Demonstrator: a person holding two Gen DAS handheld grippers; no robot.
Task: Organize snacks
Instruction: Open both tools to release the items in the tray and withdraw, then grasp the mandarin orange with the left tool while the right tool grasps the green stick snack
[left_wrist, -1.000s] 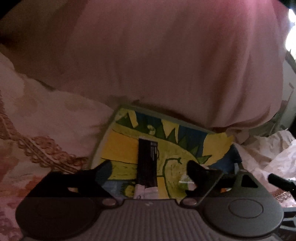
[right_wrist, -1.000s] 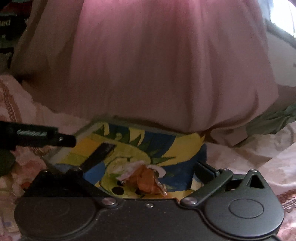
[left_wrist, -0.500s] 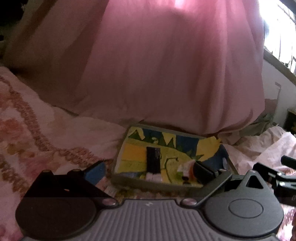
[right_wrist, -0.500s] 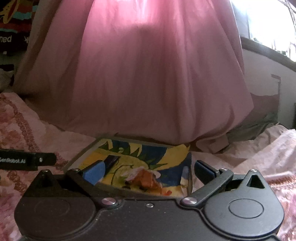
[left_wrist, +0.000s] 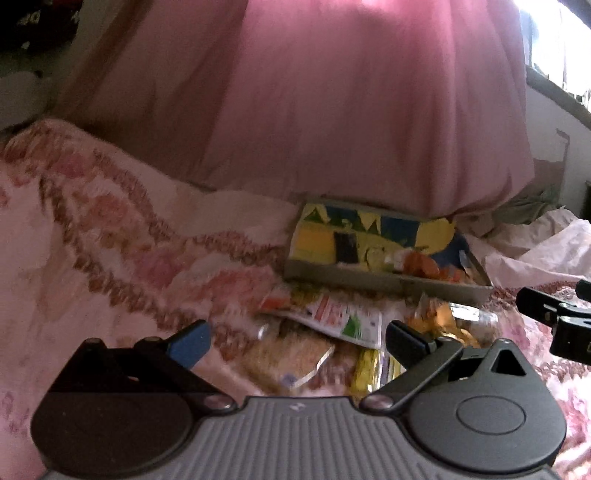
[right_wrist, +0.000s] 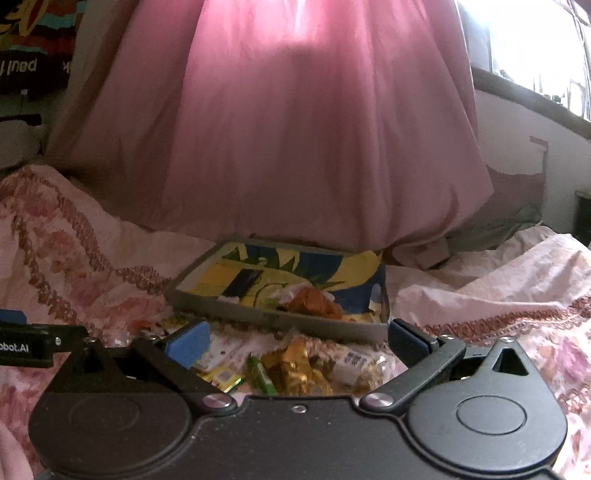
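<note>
- Left wrist view: we find the left gripper (left_wrist: 295, 338) with its jaws wide apart and nothing between the pads.
- The loose snack packets (left_wrist: 325, 321) lie on the floral bedspread (left_wrist: 110, 240), directly ahead of and below the jaws; the nearest, a brown clear-wrapped packet (left_wrist: 291, 360), sits in line with the gap.
- The printed tray (left_wrist: 380, 278) lies beyond the pile, well apart from the jaws, and already holds a dark bar (left_wrist: 345, 247) and an orange wrapper (left_wrist: 424, 263).
- Right wrist view: we find the right gripper (right_wrist: 297, 338) with its jaws likewise spread and empty.
- A gold foil packet (right_wrist: 299, 365) lies just ahead in the gap, a green stick (right_wrist: 263, 376) beside it, long axis running away from the camera.
- We judge each gripper comparably near its own side of the pile.
</note>
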